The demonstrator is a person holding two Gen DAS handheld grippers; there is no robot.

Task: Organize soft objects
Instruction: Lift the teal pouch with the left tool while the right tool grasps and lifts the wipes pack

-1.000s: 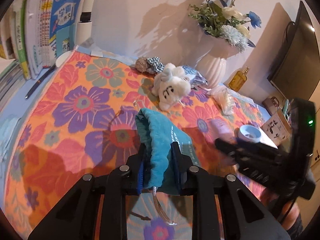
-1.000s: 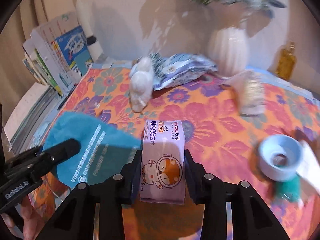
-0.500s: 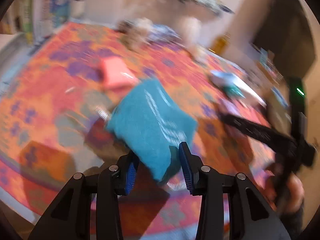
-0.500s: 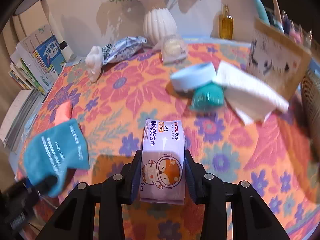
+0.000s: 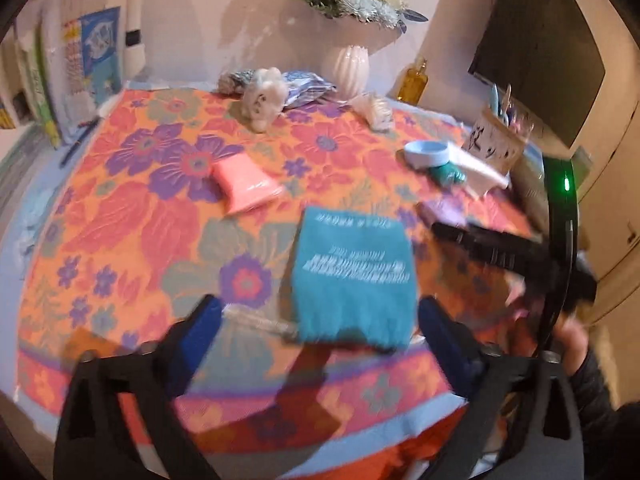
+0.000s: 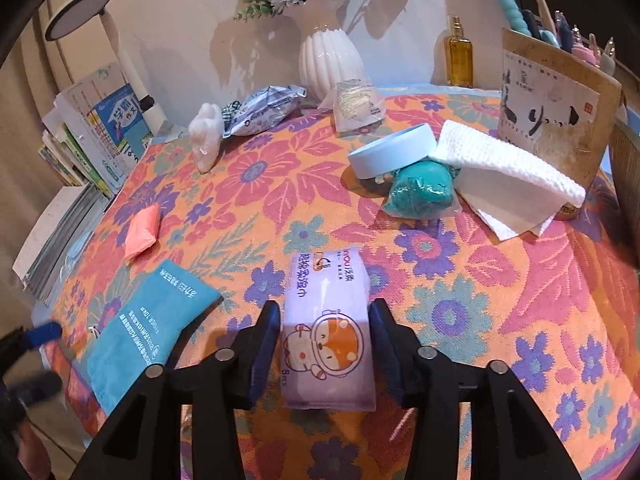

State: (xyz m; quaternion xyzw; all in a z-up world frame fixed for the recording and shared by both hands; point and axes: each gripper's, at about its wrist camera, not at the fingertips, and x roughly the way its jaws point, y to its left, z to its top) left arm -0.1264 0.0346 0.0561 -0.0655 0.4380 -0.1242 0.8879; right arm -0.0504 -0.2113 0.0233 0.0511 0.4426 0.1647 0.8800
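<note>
Between the opening right tongs (image 6: 324,340), untouched, lies the purple wipes pack (image 6: 326,332).

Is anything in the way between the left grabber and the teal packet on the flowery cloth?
Nothing visible is. The flat teal packet lies on the flowery tablecloth right between the left gripper's fingers, whose jaws are opening wide and not touching it. The pink packet sits farther back, clear of them.
</note>
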